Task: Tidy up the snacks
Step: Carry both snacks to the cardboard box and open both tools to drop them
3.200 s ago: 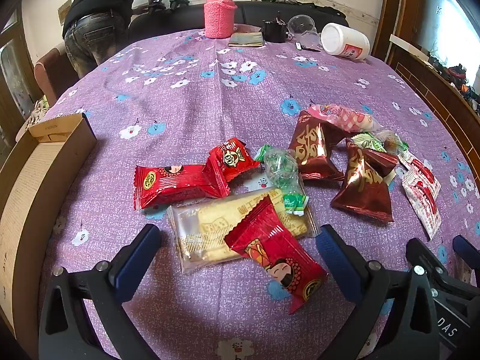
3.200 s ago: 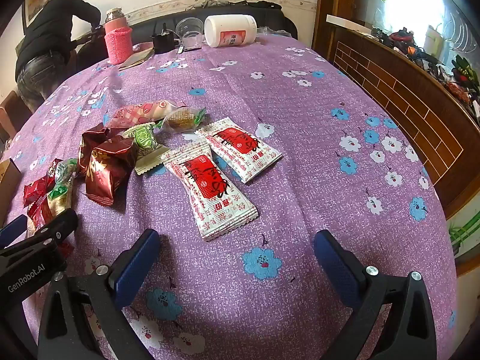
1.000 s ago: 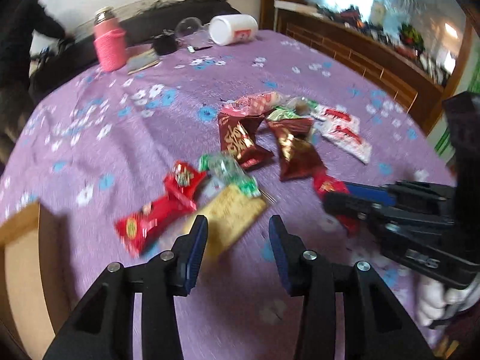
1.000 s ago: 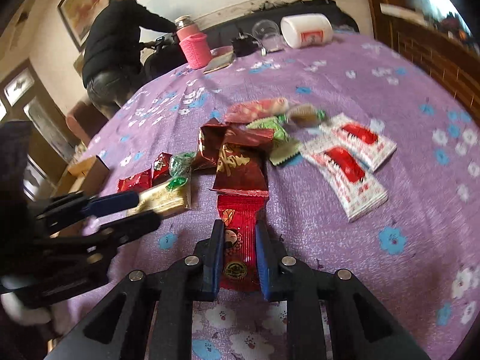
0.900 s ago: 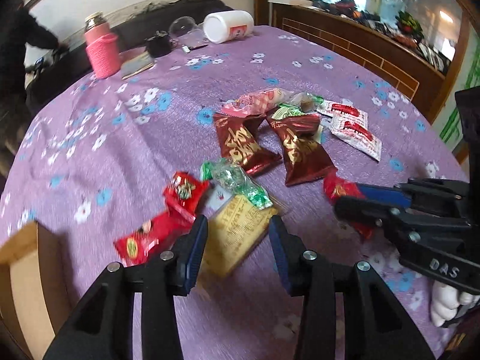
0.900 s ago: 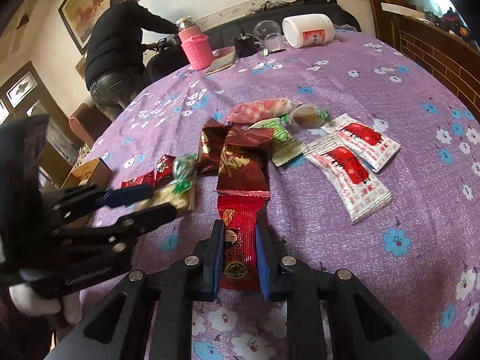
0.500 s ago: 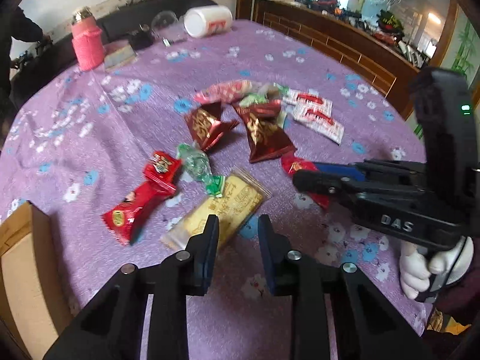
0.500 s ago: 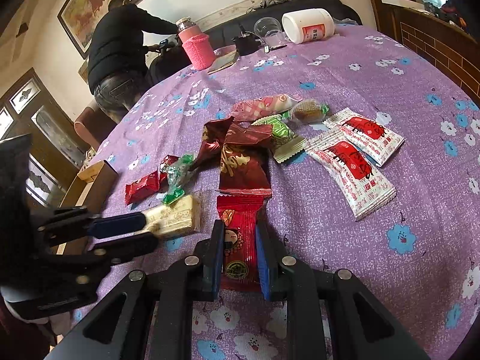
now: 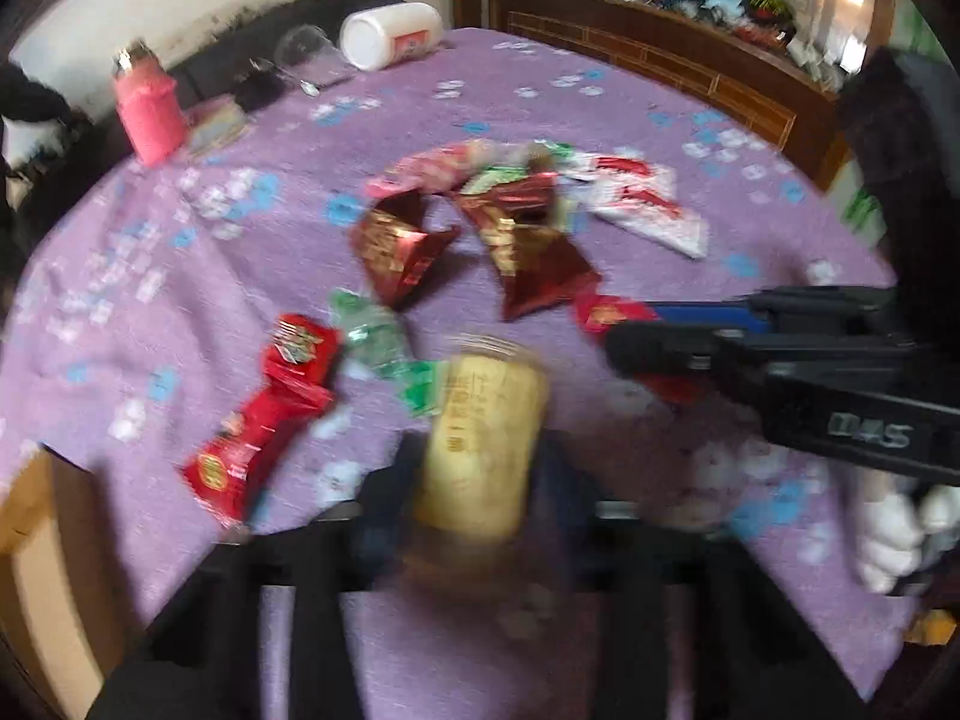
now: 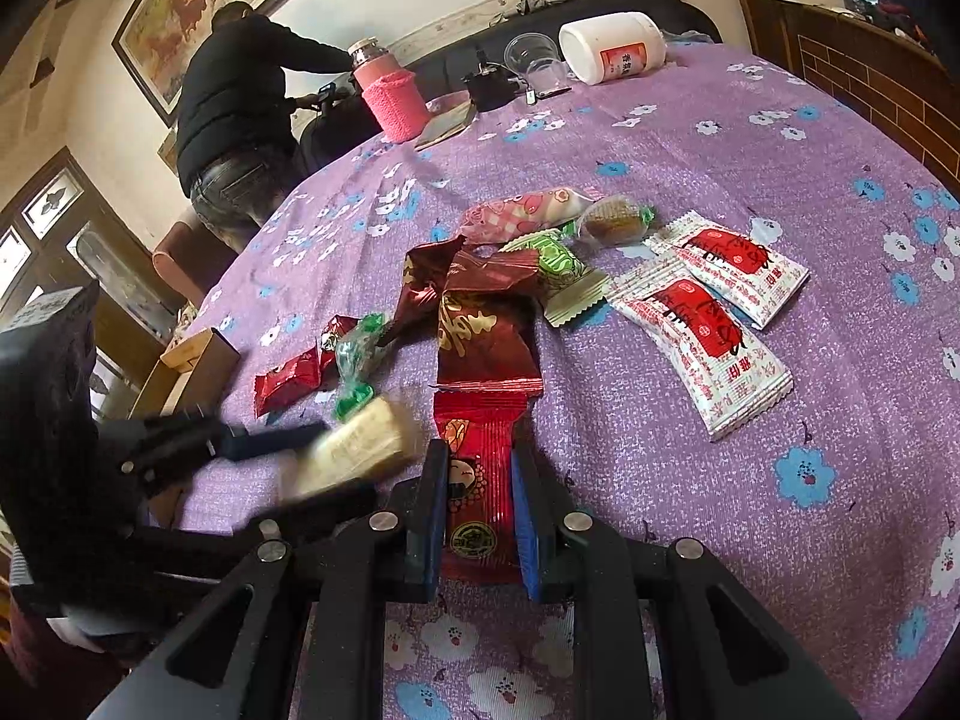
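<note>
My left gripper (image 9: pixel 474 474) is shut on a yellow biscuit pack (image 9: pixel 480 438) and holds it above the purple cloth; the view is blurred by motion. It also shows in the right wrist view (image 10: pixel 360 450). My right gripper (image 10: pixel 477 480) is shut on a red snack packet (image 10: pixel 480 480), seen from the left wrist view as well (image 9: pixel 612 315). Loose snacks lie on the table: two dark red bags (image 10: pixel 480 312), two white-and-red sachets (image 10: pixel 702 324), small red packets (image 9: pixel 270 408), green candies (image 10: pixel 354 354) and a pink pack (image 10: pixel 522 210).
A cardboard box (image 9: pixel 30 552) sits at the table's left edge, also in the right wrist view (image 10: pixel 186 366). A pink flask (image 10: pixel 390 96), a white jar (image 10: pixel 612 45) and a clear cup (image 10: pixel 528 60) stand at the far side. A person in black (image 10: pixel 234 114) stands beyond the table.
My left gripper has shut on the yellow biscuit pack and lifted it off the cloth. My right gripper stays shut on the red packet.
</note>
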`<state>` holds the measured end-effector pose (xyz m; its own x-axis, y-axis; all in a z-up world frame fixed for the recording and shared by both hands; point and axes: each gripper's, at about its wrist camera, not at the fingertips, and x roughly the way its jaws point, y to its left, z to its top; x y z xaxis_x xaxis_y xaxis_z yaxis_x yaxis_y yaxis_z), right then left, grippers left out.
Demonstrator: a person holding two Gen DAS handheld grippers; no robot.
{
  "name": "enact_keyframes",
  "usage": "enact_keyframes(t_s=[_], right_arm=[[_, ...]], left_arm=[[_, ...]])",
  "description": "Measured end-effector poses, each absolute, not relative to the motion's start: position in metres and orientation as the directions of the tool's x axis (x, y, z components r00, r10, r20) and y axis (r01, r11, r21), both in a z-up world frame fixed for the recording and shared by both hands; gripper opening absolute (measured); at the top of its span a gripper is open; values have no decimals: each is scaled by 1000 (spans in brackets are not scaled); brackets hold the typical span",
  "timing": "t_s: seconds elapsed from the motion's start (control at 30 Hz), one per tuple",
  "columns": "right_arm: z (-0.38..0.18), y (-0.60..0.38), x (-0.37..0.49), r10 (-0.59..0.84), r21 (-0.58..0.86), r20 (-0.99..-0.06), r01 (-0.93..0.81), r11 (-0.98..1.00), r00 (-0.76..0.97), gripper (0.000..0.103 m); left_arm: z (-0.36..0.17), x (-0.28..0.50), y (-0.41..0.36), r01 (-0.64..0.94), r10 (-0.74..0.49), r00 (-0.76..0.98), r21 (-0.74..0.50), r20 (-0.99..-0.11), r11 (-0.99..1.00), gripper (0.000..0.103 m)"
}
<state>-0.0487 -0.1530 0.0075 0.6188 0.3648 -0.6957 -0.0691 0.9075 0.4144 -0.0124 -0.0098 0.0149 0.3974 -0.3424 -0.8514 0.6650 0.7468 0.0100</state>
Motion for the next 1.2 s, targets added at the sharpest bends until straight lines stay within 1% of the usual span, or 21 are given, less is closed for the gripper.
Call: enact_keyframes(t_s=[0.07,0.2,0.4,0.53,0.63,0.67,0.77,0.87,0.97,1.2], right_arm=[[8,-153,-49,364,413,-695,-70,908,620,20],[9,-153,-51,372,419,-687,-78,905,625,20],[26,-139,-68,366,367,-632,-152,918,683,20],[46,-119,-83,384,355,-607,-195,914,696,21],[70,-87,-94,441,347,-587,-281,895,679,21],[77,-74,-97,461,342,-583,-313,886,669,21],[92,-29,-102,529,335,-588,-411,848,612,21],[94,18,-98,604,379,-604,-480,791,520,21],[91,65,-94,644,401,-623,-525,751,444,22],[71,164,-84,657,400,-689,-595,697,307,22]], left_arm=[[14,-19,-10,651,-322,416,30,-851,759,32],[21,-33,5,596,-362,426,-44,-829,802,32],[58,-69,65,467,-404,519,-146,-753,872,32],[81,-92,128,324,-338,609,-164,-717,932,33],[88,-107,179,189,-226,663,-132,-714,973,33],[87,-110,192,160,-206,669,-133,-714,978,33],[83,-120,238,44,-137,687,-148,-713,988,33],[76,-128,277,-59,-71,687,-154,-723,986,33],[68,-133,302,-111,-40,681,-157,-731,981,33],[54,-132,330,-176,15,662,-135,-750,975,33]])
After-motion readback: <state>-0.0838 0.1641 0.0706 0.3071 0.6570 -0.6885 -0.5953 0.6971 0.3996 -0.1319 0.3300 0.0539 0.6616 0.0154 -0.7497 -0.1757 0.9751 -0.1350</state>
